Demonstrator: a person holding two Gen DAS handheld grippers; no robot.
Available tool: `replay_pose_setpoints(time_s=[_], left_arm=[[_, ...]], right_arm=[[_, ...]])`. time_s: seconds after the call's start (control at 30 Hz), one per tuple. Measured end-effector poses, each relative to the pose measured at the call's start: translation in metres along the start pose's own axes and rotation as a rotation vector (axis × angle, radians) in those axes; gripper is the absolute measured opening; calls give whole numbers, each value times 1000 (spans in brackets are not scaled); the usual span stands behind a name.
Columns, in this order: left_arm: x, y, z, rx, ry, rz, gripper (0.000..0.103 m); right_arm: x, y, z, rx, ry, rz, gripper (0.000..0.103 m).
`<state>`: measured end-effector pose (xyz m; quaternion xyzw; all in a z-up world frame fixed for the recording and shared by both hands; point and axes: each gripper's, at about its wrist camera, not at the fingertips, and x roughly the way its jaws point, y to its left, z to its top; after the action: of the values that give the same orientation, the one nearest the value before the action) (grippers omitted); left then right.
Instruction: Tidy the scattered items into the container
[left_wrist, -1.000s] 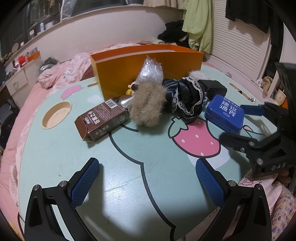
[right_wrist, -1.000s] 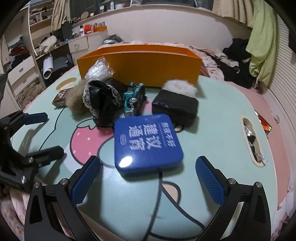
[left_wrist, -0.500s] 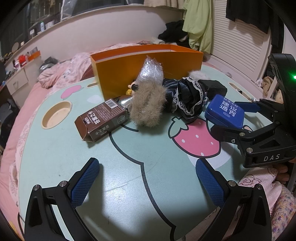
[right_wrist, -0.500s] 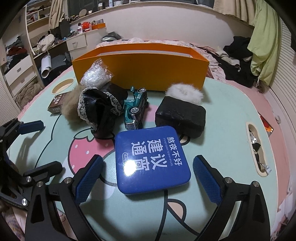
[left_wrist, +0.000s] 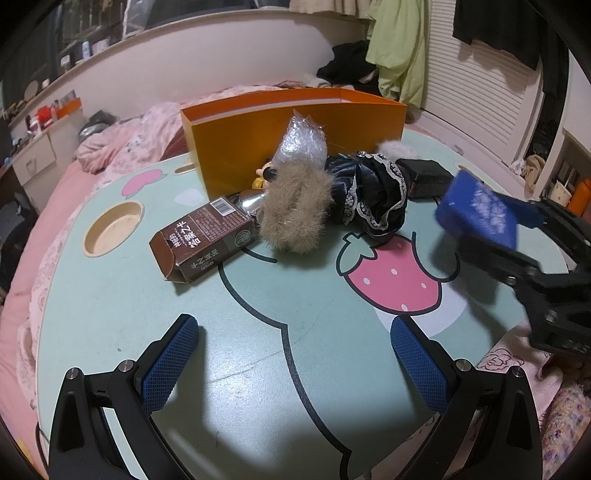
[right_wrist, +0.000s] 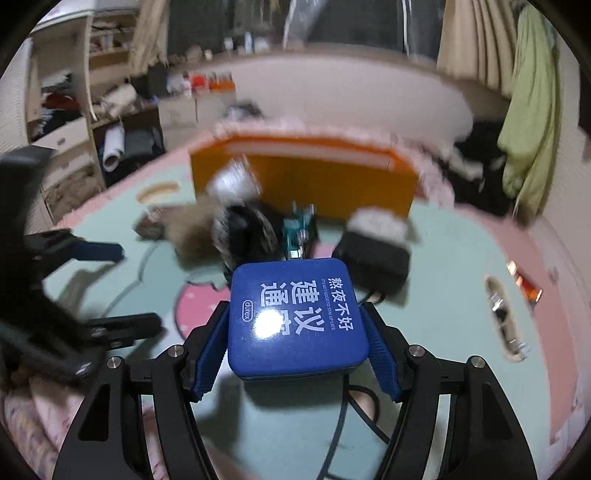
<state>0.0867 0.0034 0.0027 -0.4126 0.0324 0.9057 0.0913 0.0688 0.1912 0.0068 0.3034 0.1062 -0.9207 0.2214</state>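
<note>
My right gripper (right_wrist: 295, 354) is shut on a blue tin (right_wrist: 297, 317) and holds it lifted above the table; the tin also shows blurred in the left wrist view (left_wrist: 478, 208). The orange container (left_wrist: 295, 144) stands open at the back of the table (left_wrist: 258, 332). In front of it lie a brown carton (left_wrist: 203, 240), a furry tan item (left_wrist: 295, 218), a black lace cloth (left_wrist: 373, 195), a clear plastic bag (left_wrist: 303, 142), a teal toy car (right_wrist: 299, 230) and a black box (right_wrist: 373, 254). My left gripper (left_wrist: 295, 362) is open and empty over the table's near part.
The table has a round cup recess (left_wrist: 112, 229) at the left and a slot (right_wrist: 504, 317) at the right. A pink bed (left_wrist: 122, 147) lies behind the table. Clothes hang at the back right (left_wrist: 399, 48).
My right gripper has closed on the blue tin and lifted it off the table. The left gripper has not moved.
</note>
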Motion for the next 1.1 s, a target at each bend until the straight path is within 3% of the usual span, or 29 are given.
replay_pose_setpoints(time_s=[0.1, 0.2, 0.33, 0.53, 0.63, 0.83, 1.0, 1.07, 1.1], left_arm=[[-1, 3, 0, -20, -5, 20, 103], [-5, 6, -2, -31, -15, 42, 103], [-23, 9, -1, -44, -91, 100, 103], [-68, 17, -6, -72, -316, 148, 103], [-89, 23, -12, -102, -436, 108, 103], [-97, 28, -8, -144, -471, 218, 103], [-96, 44, -6, -204, -427, 159, 103], [-98, 45, -11, -216, -477, 218, 103], [-101, 46, -15, -201, -539, 252, 103]], right_arm=[[-7, 1, -4, 1, -35, 9, 68], [3, -6, -5, 43, 9, 33, 69], [2, -14, -8, 105, 6, 47, 69], [-1, -8, -10, 84, 10, 28, 69], [1, -7, -10, 89, 18, 29, 69], [1, -10, -13, 104, 34, 30, 69], [2, -10, -14, 107, 38, 31, 69], [2, -11, -14, 108, 40, 34, 69], [2, -12, -13, 108, 41, 34, 69]])
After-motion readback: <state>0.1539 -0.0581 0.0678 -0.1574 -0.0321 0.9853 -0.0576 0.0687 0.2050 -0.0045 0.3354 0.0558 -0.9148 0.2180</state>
